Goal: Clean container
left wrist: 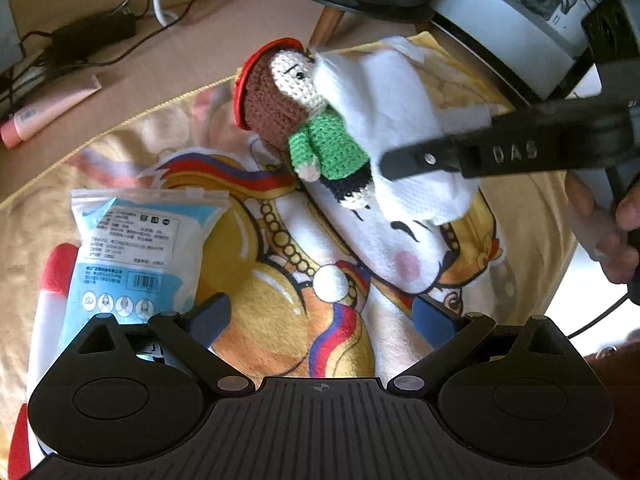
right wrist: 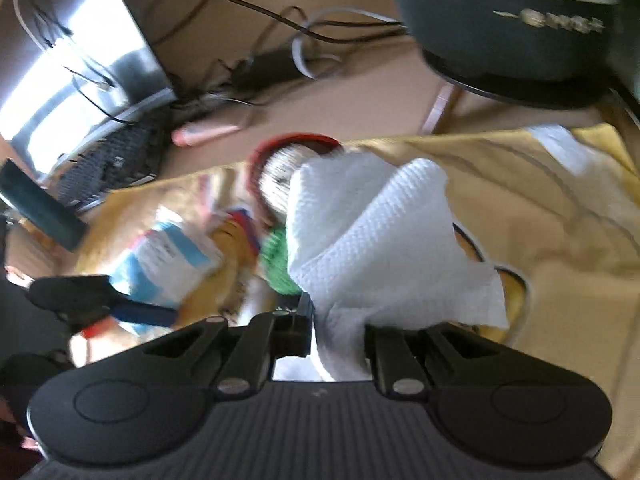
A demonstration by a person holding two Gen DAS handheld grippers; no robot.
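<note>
Your right gripper (right wrist: 338, 332) is clenched on a white paper towel (right wrist: 372, 240), pressing it against the crocheted doll (left wrist: 304, 120) near the far edge of the printed cloth (left wrist: 280, 312). Your left gripper (left wrist: 320, 320) hangs released, holding nothing.

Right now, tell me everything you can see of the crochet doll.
The doll is crocheted yarn: cream face with a black bead eye, brown hair, red hat, green top, dark skirt, cream legs. It lies tilted on the cartoon-print cloth, head toward the desk. A white paper towel, held in the shut right hand-held gripper, is pressed against its face and front. The left hand-held gripper is open, apart from it.
</note>
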